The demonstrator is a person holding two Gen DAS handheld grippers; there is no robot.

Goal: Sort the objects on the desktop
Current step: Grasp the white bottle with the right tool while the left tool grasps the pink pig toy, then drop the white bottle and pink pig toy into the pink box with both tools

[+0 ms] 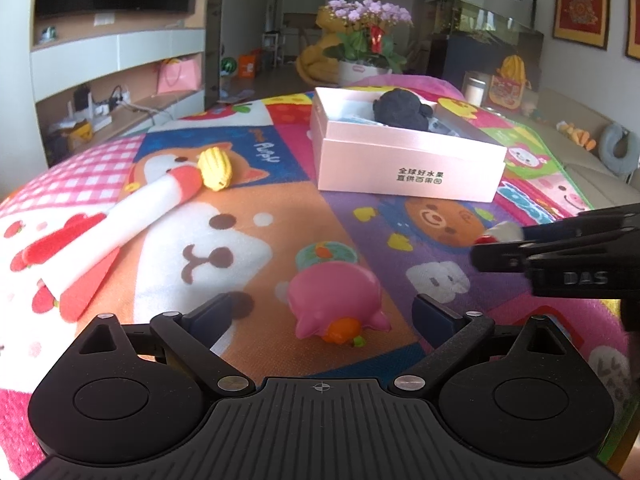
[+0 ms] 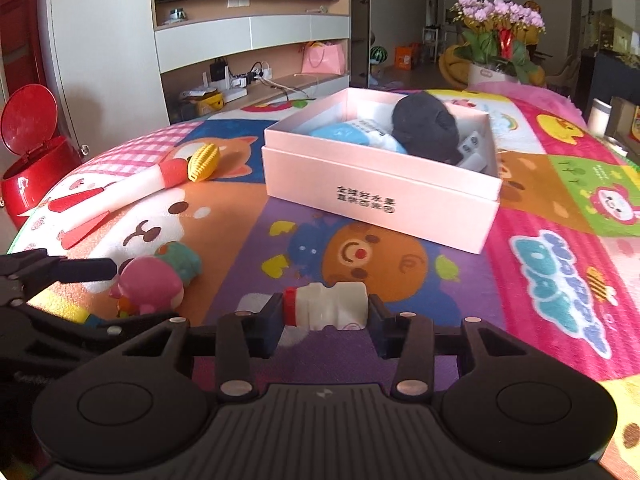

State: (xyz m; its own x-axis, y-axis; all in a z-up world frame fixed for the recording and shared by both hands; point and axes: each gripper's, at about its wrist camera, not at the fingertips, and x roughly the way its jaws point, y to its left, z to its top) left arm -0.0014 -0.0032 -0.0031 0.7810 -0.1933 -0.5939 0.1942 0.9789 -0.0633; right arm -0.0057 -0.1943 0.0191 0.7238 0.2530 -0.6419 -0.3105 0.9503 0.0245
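The right gripper (image 2: 325,312) was clamped across a small white bottle with a red cap (image 2: 326,307), held sideways over the play mat (image 2: 540,280), presumably for carrying to the open pink box (image 2: 380,196) ahead, whose near wall must be cleared. The left gripper (image 1: 323,314), fingers apart, framed the pink pig toy (image 1: 334,292) near the mat's near edge; open mat lay between.

Soft daylight, mildly dim room, strong fisheye bending at edges, dark corner vignetting, slight blur throughout
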